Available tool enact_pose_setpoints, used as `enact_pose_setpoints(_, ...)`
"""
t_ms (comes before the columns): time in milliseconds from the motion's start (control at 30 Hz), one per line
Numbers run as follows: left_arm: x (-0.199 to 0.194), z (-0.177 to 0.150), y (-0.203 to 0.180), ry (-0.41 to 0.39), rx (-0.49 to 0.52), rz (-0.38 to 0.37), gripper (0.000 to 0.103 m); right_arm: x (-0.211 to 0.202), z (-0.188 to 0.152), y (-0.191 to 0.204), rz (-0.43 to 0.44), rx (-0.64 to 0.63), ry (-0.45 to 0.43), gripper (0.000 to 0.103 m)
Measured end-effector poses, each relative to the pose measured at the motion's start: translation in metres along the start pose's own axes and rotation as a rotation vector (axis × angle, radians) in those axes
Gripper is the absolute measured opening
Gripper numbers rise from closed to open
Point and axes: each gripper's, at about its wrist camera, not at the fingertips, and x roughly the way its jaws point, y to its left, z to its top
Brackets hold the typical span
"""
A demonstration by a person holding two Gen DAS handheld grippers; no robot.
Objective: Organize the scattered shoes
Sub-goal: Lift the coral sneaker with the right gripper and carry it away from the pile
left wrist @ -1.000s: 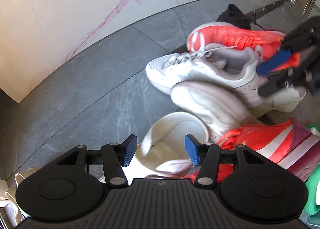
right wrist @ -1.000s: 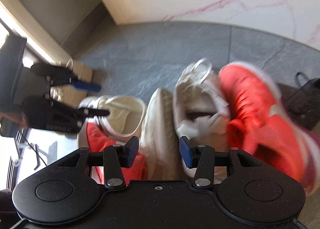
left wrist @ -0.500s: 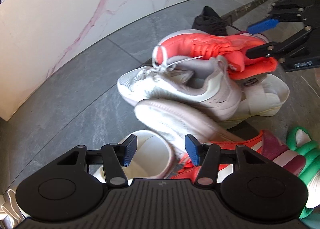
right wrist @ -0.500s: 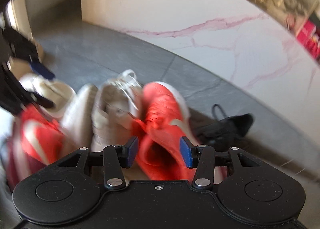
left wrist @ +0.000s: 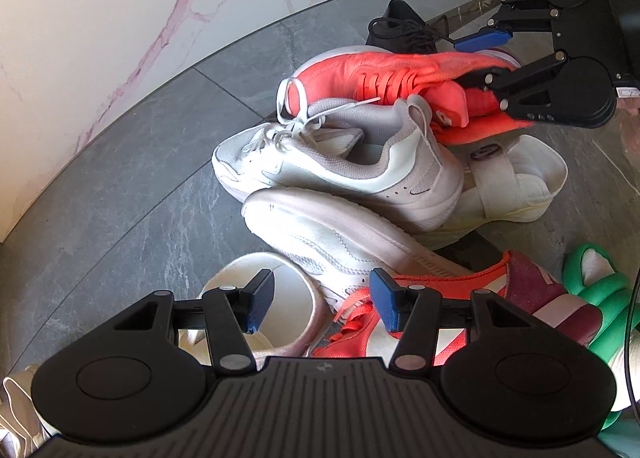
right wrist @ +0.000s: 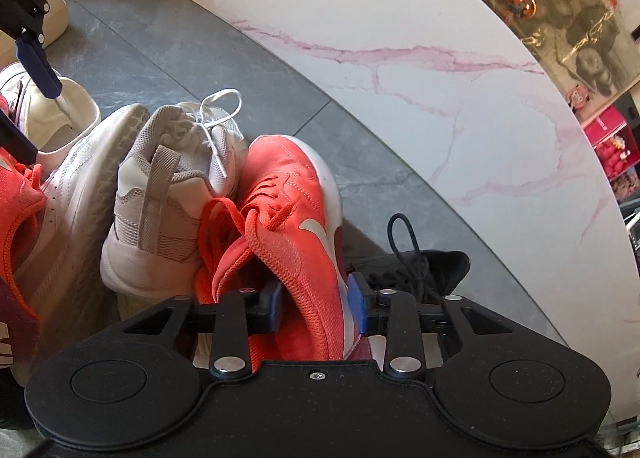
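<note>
Left wrist view: the left gripper (left wrist: 322, 300) hangs over a heap of shoes on the grey tiled floor (left wrist: 132, 162), its blue pads well apart and gripping nothing; below the gap lie a cream slip-on (left wrist: 276, 298) and the laces of a second coral sneaker (left wrist: 448, 298). Across the heap, the right gripper (left wrist: 480, 58) straddles the heel of a coral sneaker (left wrist: 384, 76), one finger outside the shoe, the other in its opening. A white laced sneaker (left wrist: 340, 162) rests against the coral one, a second white sneaker (left wrist: 332, 230) lies tipped on its side, and only this view shows a green sandal (left wrist: 600, 290) at right.

Right wrist view: the right gripper's (right wrist: 316, 304) jaws are closing on the coral sneaker's (right wrist: 288, 226) mesh side wall at the heel, which stands between both pads; whether they press yet I cannot tell. A black shoe (right wrist: 424, 262) lies just beside it, near the pink-veined marble wall (right wrist: 400, 58). Only one blue pad of the left gripper (right wrist: 38, 62) enters at far left.
</note>
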Motion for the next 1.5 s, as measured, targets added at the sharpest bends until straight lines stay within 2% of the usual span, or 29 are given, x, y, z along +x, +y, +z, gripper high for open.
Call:
enact_pose_setpoints(100, 0.001, -0.003, 0.001, 0.008, -0.008, 0.001, 0.051, 0.005, -0.001, -0.007, 0.004, 0.027, 0.026, 0.011)
enact_pose_setpoints(200, 0.001, -0.005, 0.003, 0.013, -0.019, 0.003, 0.051, 0.005, -0.004, -0.016, 0.007, 0.068, 0.017, 0.010)
enact_pose_setpoints(533, -0.007, -0.011, 0.017, 0.005, -0.072, 0.032, 0.051, -0.030, 0.016, -0.039, -0.037, 0.124, -0.137, 0.009)
enact_pose_setpoints(733, -0.016, -0.018, 0.037, -0.003, -0.121, 0.080, 0.051, -0.040, 0.048, -0.038, 0.027, 0.060, -0.266, 0.009)
enact_pose_setpoints(833, -0.021, -0.022, 0.050, -0.007, -0.155, 0.110, 0.051, -0.037, 0.067, -0.035, 0.080, 0.021, -0.306, 0.009)
enact_pose_setpoints(900, -0.024, -0.026, 0.060, -0.008, -0.183, 0.126, 0.051, -0.032, 0.088, -0.030, 0.144, -0.003, -0.338, 0.009)
enact_pose_setpoints(1100, -0.035, -0.049, 0.086, -0.007, -0.274, 0.162, 0.051, -0.033, 0.134, -0.016, 0.294, -0.001, -0.403, 0.009)
enact_pose_setpoints(1200, -0.044, -0.066, 0.098, -0.001, -0.318, 0.181, 0.051, -0.043, 0.143, -0.003, 0.347, -0.030, -0.432, 0.009)
enact_pose_setpoints(1300, -0.057, -0.082, 0.106, 0.004, -0.342, 0.201, 0.051, -0.064, 0.148, 0.022, 0.441, -0.091, -0.448, 0.009)
enact_pose_setpoints(1500, -0.098, -0.117, 0.110, 0.003, -0.369, 0.234, 0.051, -0.095, 0.146, 0.063, 0.600, -0.165, -0.433, 0.009)
